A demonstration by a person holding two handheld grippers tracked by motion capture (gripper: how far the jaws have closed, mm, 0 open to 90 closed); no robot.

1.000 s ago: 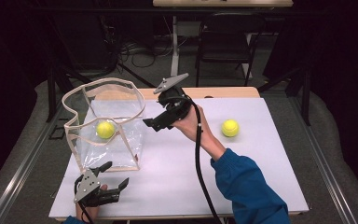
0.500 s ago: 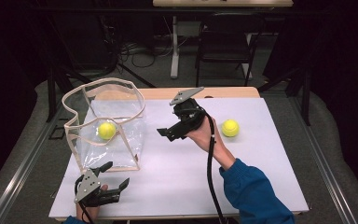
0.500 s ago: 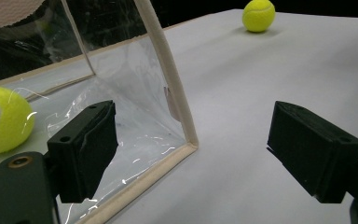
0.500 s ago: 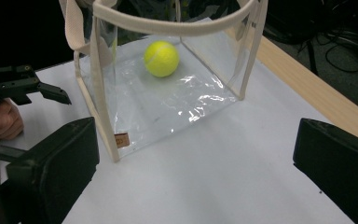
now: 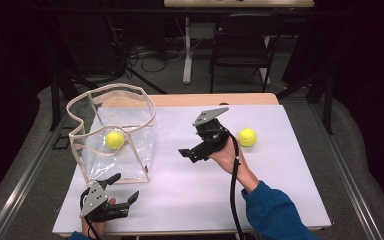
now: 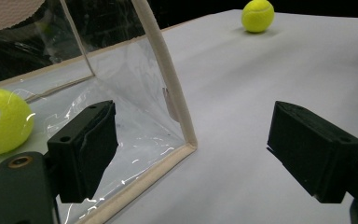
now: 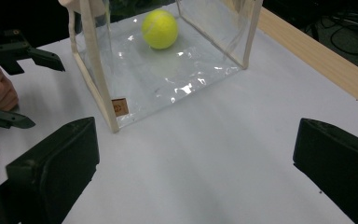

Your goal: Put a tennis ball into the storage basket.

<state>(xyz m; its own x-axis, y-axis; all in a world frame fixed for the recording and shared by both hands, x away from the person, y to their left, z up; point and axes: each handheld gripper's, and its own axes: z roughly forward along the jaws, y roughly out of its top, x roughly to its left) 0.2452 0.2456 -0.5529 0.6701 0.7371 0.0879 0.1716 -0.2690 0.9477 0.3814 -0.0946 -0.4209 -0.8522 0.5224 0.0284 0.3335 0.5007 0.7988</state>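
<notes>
A clear plastic bag [image 5: 130, 125] with beige trim stands open on the left of the white table [image 5: 290, 190]. Inside it lies a yellow tennis ball [image 5: 114, 139]. A second tennis ball [image 5: 247, 137] rests on the table to the right. My right gripper [image 5: 189, 155] hovers open and empty mid-table, left of that ball, its jaws pointing at the bag [image 7: 168, 79] and the ball inside [image 7: 159, 29]. Near the front edge, my left gripper [image 5: 126, 187] is open, just in front of the bag's near corner [image 6: 172, 98]. The left gripper view has the bagged ball [image 6: 2, 121] and far ball [image 6: 258, 15].
A wooden strip [image 5: 215, 99] runs along the table's far edge. Beyond it stand a black chair [image 5: 240, 45] and a desk leg [image 5: 186, 50] on a floor with cables. The right gripper's black cable [image 5: 234, 190] hangs over the table front.
My right gripper has moved from beside the bag's rim to the right and nearer the person, ending mid-table. The left gripper and both balls have stayed put.
</notes>
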